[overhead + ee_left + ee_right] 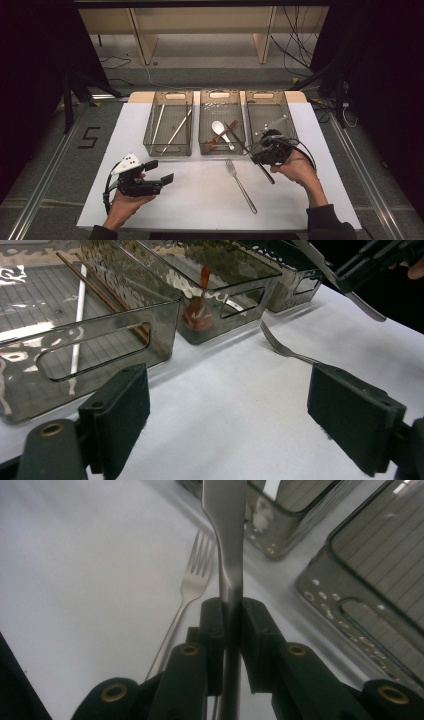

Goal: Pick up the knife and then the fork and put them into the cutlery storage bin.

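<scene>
On the left, we are resting the left claw (pixel 160 171) over the white tabletop (pixel 200 195) with its jaws standing wide apart and nothing between them. Ahead of it sit the three smoky plastic bins: the left bin (pixel 150 145) holding chopsticks (pixel 177 129), the middle bin (pixel 202 147) holding a white spoon (pixel 219 129), the right bin (pixel 295 131) just behind our right hand. The fork (pixel 241 184) is lying on the tabletop between the hands.

On the right, we are holding a table knife (pixel 250 150) in the right claw (pixel 260 152), clamped on its handle and carried above the tabletop near the bins.

To do this well, we are judging that the knife should travel level over a bin rim, clearing the wall before release.

The right gripper view is showing the pads (pixel 212 625) pinching the knife edge-on; the left gripper view is showing the blade from the side.
</scene>
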`<state>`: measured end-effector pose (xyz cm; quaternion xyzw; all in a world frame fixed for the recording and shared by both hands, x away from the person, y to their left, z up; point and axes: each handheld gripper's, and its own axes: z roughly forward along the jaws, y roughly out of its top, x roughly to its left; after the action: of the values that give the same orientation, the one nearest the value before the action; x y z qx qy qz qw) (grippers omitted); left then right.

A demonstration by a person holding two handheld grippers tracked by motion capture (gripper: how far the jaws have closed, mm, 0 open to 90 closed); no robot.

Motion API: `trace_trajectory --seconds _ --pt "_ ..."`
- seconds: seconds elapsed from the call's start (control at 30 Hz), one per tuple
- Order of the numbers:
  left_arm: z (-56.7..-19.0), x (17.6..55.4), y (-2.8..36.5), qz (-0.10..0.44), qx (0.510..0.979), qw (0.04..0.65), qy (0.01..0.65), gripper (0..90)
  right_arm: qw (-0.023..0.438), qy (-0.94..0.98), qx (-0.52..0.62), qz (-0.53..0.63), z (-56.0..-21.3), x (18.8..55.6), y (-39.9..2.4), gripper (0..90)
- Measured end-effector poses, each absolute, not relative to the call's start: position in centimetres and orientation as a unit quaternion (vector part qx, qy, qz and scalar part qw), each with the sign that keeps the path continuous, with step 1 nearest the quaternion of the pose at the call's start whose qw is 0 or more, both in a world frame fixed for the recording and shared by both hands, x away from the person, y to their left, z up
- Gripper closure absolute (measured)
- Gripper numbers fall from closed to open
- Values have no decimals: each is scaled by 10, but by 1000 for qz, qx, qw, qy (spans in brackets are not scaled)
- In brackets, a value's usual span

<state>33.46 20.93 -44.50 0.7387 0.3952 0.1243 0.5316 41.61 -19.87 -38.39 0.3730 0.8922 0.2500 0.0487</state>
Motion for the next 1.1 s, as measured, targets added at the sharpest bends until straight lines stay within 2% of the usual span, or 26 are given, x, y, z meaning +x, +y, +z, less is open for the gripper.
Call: trace_trajectory --seconds 0.63,1.1 --pt "-445 334 212 128 733 538 397 168 74 864 417 271 -354 460 -220 810" --pt "-445 335 212 128 731 540 398 168 85 848 449 267 -347 487 -234 810"
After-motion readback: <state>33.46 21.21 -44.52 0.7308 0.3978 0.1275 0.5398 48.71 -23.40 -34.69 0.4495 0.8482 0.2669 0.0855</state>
